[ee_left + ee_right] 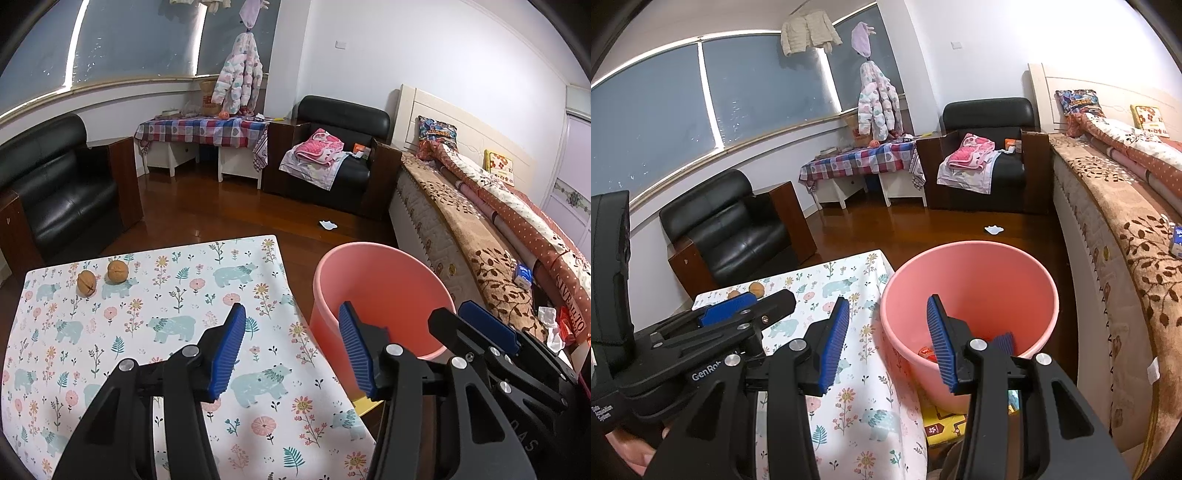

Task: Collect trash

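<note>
Walnuts [101,277] well beyond left gripper [291,343] fingers (nothing between).

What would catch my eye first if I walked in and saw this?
Probably the pink bucket on the floor between the table and the bed, with a few scraps at its bottom. Then the table's cloth, printed with bears and flowers, with two walnuts near its far edge. In the foreground, the left gripper and right gripper both stand open and empty, blue pads apart.
</note>
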